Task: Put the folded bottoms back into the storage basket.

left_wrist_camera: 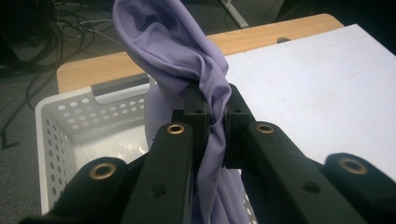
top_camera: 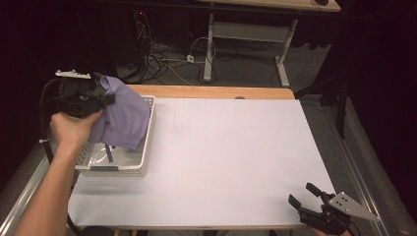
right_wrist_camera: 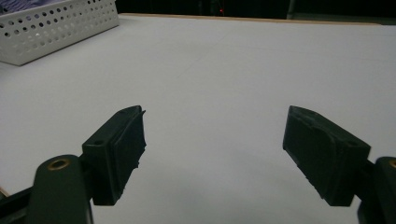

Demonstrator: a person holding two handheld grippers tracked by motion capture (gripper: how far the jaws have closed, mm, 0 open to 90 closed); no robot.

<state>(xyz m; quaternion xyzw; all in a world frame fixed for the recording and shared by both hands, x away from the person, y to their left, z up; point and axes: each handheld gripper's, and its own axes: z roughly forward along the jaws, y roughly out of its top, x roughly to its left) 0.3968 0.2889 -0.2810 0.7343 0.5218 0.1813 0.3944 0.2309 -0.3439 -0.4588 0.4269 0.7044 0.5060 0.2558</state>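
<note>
Lilac cloth [left_wrist_camera: 177, 56] pinched in left gripper [left_wrist_camera: 215, 122], hanging over white basket [left_wrist_camera: 60, 121]

Light: dim room, desk [top_camera: 221, 157] sheet lit pale from above
Surround: black
Focus: close tongs soft, slightly blurred

My worktop [top_camera: 221, 92], wooden along its far edge, bears a white sheet [top_camera: 221, 162] over most of its surface and a perforated white basket [top_camera: 118, 167] at its left.

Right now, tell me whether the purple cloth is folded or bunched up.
Bunched up. The purple cloth hangs in twisted gathers, pinched between the left gripper's fingers above the white basket, its lower end drooping into it.
</note>
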